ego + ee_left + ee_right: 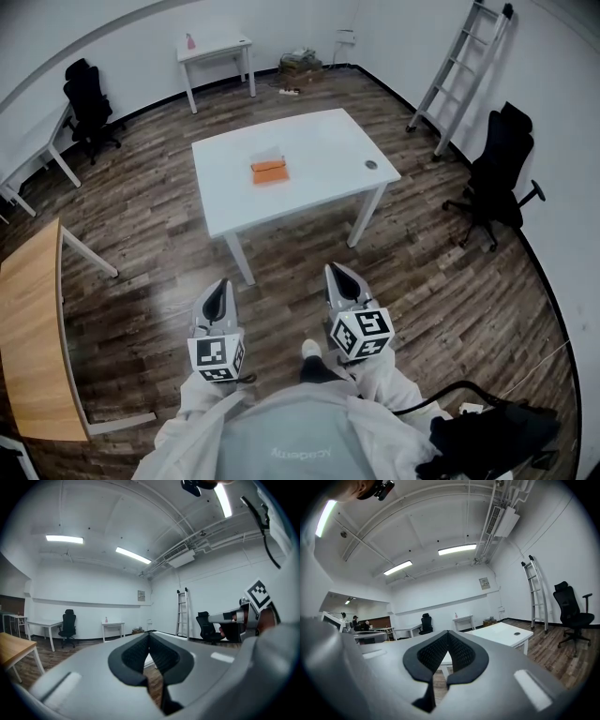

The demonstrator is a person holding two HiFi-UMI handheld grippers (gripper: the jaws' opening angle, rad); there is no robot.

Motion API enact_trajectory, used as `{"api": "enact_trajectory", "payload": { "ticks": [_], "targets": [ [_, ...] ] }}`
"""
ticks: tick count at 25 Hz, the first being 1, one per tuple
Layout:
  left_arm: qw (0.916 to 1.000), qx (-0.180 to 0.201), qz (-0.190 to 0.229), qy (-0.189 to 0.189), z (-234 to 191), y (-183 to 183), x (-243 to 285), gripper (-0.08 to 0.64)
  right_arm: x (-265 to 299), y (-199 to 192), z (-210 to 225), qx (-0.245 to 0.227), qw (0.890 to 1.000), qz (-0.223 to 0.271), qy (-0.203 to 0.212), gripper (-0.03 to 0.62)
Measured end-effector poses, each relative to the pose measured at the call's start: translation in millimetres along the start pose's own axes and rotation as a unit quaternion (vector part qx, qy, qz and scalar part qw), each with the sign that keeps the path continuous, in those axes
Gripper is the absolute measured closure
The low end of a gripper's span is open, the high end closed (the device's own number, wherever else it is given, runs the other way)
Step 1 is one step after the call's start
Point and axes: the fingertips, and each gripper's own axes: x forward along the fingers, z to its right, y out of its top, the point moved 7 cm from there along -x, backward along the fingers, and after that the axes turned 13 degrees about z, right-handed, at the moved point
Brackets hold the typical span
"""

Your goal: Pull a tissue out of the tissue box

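- Left tool [218,285] with jaws pressed together and nothing between them. Right tool [336,270] likewise closed and empty, level beside it.
- Orange tissue box [269,171] well ahead of both tools, roughly between their lines of aim, near the middle of the white surface [323,141]. Pale tuft at its far edge, probably the tissue [266,153].
- Approach step by the look of it, with the task barely begun and the gap to the box not yet closed.
- Open one tool before reaching the box, pinch only the raised tissue and draw it straight up. Steady the box with the other tool, since a light box may lift along.
- Wood floor [141,234] all round. Ladder [464,66] far ahead and right of the right tool, black chair [497,169] off to its right, wooden desk [33,328] left of the left tool.
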Motion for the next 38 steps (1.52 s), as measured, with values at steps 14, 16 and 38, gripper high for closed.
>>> {"api": "enact_trajectory", "payload": {
  "ticks": [14, 16, 38],
  "targets": [
    [0.9996, 0.018, -0.019, 0.005, 1, -1, 76, 0.560, 58, 2, 51, 0.026, 1.000, -0.008, 0.003, 0.591],
    [0.9995, 0.022, -0.020, 0.008, 2, 0, 84, 0.560, 66, 2, 58, 0.029, 1.000, -0.007, 0.007, 0.591],
    [0.9975, 0.049, -0.021, 0.045, 20, 0, 154, 0.560, 130, 11, 124, 0.049, 0.998, 0.000, 0.045, 0.591]
  ]
}}
